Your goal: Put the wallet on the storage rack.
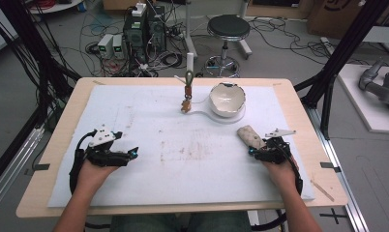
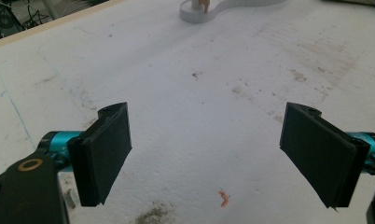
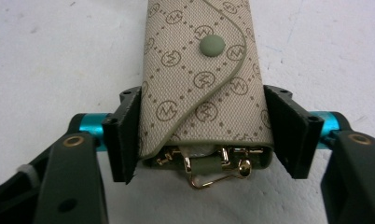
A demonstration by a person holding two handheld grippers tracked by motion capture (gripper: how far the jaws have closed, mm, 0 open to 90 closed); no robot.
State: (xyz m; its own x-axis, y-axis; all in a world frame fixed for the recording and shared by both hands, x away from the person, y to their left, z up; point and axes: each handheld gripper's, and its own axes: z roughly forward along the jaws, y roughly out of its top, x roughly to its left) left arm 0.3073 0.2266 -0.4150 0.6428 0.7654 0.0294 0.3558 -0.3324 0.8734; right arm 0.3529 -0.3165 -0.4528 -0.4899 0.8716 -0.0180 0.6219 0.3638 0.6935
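Right gripper [image 3: 202, 135] clamps the key pouch [image 3: 202, 70] near the table's [image 1: 52, 145] right edge by its open end, risking slippage; left gripper [image 2: 206, 154] released, empty.

Beige monogram key pouch [image 3: 202, 79], snapped shut, lies clamped between gripper jaws.

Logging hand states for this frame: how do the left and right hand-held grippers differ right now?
The left hand-held gripper has its jaws spread wide with bare white mat between them; the right hand-held gripper has its jaws closed against the sides of a beige monogrammed key pouch. In the high view, the left sits near the mat's left side, the right near its right side. Both have black jaws and teal fittings.
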